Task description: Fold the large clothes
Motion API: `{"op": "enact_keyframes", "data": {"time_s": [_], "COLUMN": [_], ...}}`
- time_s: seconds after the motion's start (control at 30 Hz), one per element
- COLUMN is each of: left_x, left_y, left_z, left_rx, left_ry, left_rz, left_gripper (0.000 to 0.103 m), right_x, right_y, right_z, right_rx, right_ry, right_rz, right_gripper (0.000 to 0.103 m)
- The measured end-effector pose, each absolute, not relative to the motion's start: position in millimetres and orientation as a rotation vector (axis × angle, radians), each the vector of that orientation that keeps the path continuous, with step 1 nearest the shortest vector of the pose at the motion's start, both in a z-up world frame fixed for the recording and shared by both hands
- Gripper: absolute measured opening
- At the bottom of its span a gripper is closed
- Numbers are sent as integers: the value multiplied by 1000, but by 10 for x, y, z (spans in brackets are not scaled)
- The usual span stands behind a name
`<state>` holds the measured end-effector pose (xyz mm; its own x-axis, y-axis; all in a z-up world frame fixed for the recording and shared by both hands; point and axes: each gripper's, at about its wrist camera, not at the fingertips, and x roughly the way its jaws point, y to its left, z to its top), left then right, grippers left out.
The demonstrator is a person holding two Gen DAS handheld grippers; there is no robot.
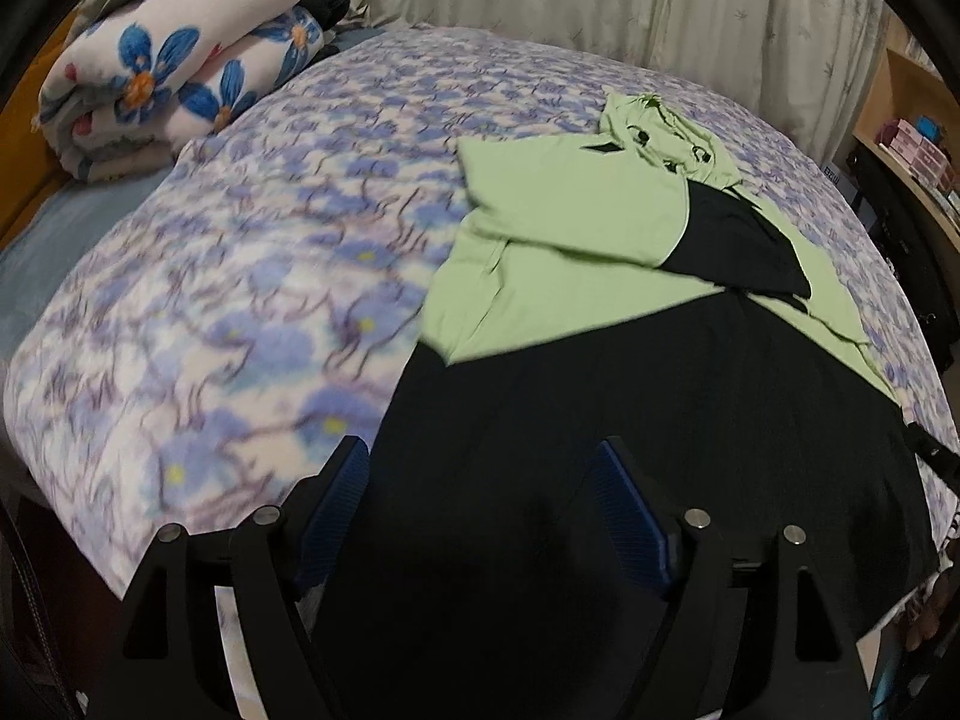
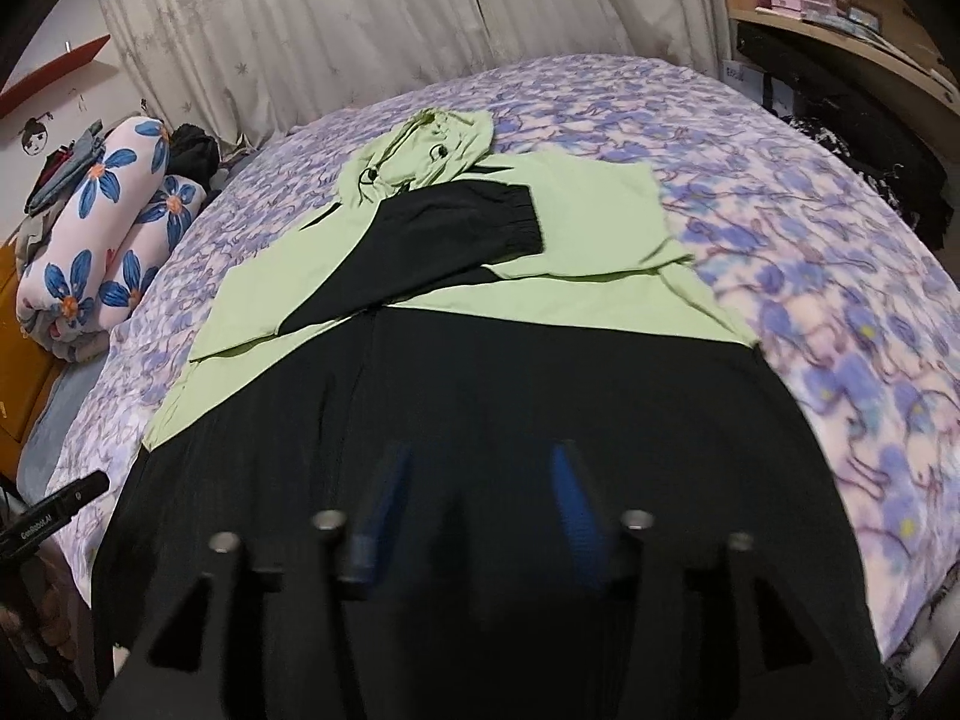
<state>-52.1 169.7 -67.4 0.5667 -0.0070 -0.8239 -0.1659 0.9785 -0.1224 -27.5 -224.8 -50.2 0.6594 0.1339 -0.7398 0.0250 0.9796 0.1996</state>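
A hooded jacket, light green on top and black below (image 1: 570, 228) (image 2: 540, 300), lies flat on the bed with both sleeves folded across its chest and the hood at the far end. My left gripper (image 1: 483, 480) is open and empty, hovering over the black hem near its left corner. My right gripper (image 2: 480, 480) is open and empty above the middle of the black hem. The left gripper's edge shows at the left of the right wrist view (image 2: 54, 510).
The bed carries a purple floral blanket (image 1: 240, 300) (image 2: 840, 300). A rolled quilt with blue flowers (image 1: 174, 60) (image 2: 102, 228) lies at the head end. Curtains (image 2: 360, 18) hang behind. A wooden shelf with boxes (image 2: 840, 6) stands at the right.
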Motion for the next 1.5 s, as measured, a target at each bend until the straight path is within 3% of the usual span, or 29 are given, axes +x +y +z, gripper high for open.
{"op": "enact_keyframes", "data": {"time_s": [0.3,0.8,1.13,1.27,1.5], "left_x": [-820,-898,-874,-914,-934], "left_y": [1989,2041,2133,2194,2232], "left_z": [-1047,-1143,-1174,-1165,-1193], "left_rx": [-287,-268,-325,-359,-366], "left_ry": [1046,1048,1069,1070,1078], "left_rz": [12,-99,-152,-191,-236], "left_gripper": [77,77,77,77,77], "right_x": [-630,-978,-986,-971,-962], "right_y": [-2664,-3684,-3702,-3731,-3857], "right_z": [-531,-839,-1018,-1006,-1069], "right_rx": [173,318,351,324,384], "right_ry": [860,931,971,987,994], "right_rz": [-19,-125,-47,-16,18], "right_gripper": [53,53,53,44,43]}}
